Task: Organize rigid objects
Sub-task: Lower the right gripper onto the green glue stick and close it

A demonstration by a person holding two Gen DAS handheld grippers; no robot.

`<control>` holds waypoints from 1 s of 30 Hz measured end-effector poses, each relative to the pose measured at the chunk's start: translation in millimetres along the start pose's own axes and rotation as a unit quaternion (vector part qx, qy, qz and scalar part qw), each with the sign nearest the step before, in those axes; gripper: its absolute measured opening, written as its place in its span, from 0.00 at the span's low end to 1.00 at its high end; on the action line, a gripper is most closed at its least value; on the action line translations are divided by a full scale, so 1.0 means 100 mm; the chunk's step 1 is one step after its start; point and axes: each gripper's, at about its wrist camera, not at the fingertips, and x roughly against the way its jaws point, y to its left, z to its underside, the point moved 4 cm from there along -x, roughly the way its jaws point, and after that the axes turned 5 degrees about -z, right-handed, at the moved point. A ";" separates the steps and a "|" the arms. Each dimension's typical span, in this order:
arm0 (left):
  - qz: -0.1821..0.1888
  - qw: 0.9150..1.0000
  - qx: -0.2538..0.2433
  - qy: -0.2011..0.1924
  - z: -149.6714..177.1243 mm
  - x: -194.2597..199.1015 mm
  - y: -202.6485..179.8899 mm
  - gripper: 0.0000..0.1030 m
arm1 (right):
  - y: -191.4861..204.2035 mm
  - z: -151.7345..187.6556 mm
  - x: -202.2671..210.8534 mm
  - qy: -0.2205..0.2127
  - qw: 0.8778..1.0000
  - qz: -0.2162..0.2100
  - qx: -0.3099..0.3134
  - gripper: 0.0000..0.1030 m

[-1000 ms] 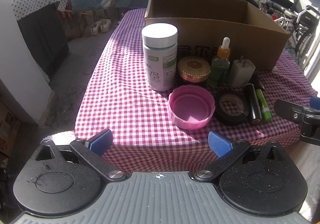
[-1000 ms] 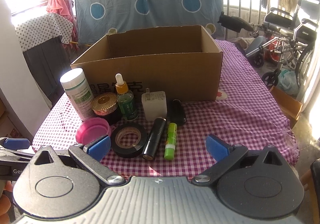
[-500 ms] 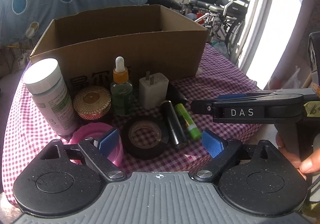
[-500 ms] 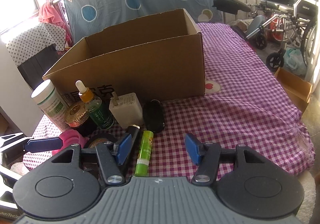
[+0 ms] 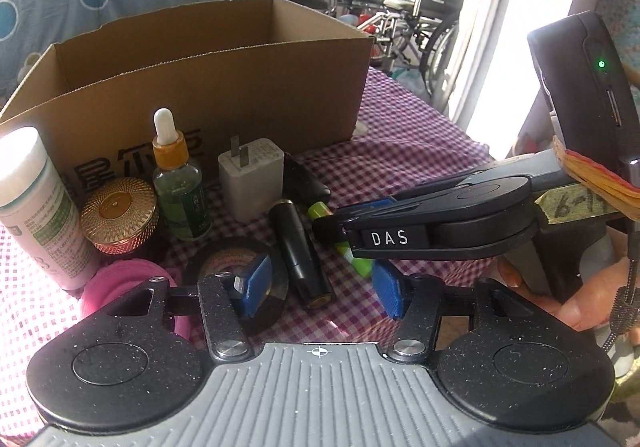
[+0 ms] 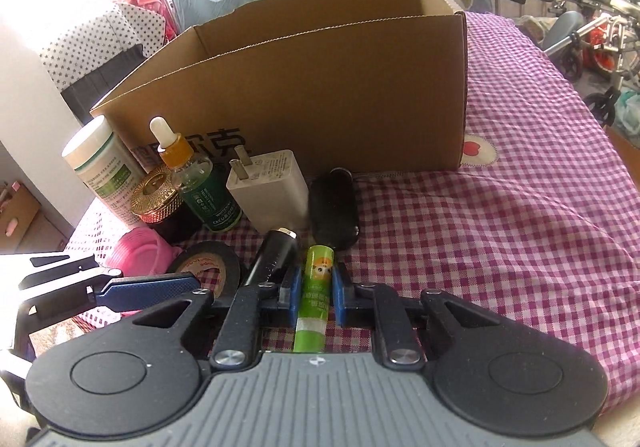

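- Right wrist view: the right hand-held gripper (image 6: 316,293) has its blue pads at either side of the green stick (image 6: 315,297), which lies on the checked tabletop (image 6: 520,231). The pads sit right against it, though firm contact is hard to judge from here.
- The same view shows the stick's printed label and its pale band near the camera; the left wrist view shows only its two ends, since the right hand-held gripper (image 5: 332,225) crosses over its middle there.
- Left wrist view: the left hand-held gripper (image 5: 320,287) is released, its pads well apart and holding nothing, over the black tube (image 5: 302,253) and the tape roll (image 5: 236,283).
- Only the left wrist view shows the person's hand (image 5: 576,299) on the right handle, and a black device (image 5: 580,87) with a green light strapped above it.
- The right wrist view catches the left tool just as a blue finger (image 6: 148,289) at the left edge.
- Both views show the open cardboard box (image 6: 320,87) behind the row of things: white bottle (image 6: 100,167), gold-lidded jar (image 6: 156,193), dropper bottle (image 6: 200,183), white charger (image 6: 268,191), and a dark oval object (image 6: 334,213).
- The pink lid (image 5: 128,287) lies beside the tape roll, partly hidden in both views.
- The inside of the box is clearer in the left wrist view; its floor is hidden.
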 end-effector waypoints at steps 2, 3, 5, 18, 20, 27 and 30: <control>0.004 1.000 -0.016 0.000 -0.03 -0.04 -0.09 0.52 | -0.08 0.00 0.05 -0.002 1.000 0.006 -0.009 0.16; 0.008 1.000 -0.023 0.000 -0.05 -0.05 -0.14 0.50 | -0.15 0.01 0.08 -0.003 1.000 0.007 -0.020 0.16; 0.014 0.999 -0.037 0.006 -0.09 -0.11 -0.24 0.50 | -0.25 0.01 0.13 -0.004 0.999 0.001 -0.041 0.16; 0.033 0.995 -0.062 0.065 -0.25 -0.51 -0.54 0.50 | -0.77 -0.04 0.21 0.033 0.978 -0.092 -0.183 0.16; 0.029 0.995 -0.060 0.072 -0.25 -0.57 -0.55 0.50 | -0.78 -0.04 0.21 0.035 0.978 -0.094 -0.184 0.16; 0.008 0.996 -0.065 0.066 -0.25 -0.67 -0.58 0.45 | -0.81 -0.01 0.25 0.039 0.976 -0.100 -0.188 0.16; 0.002 0.996 -0.058 0.064 -0.26 -0.66 -0.58 0.41 | -0.80 -0.01 0.25 0.040 0.976 -0.099 -0.189 0.16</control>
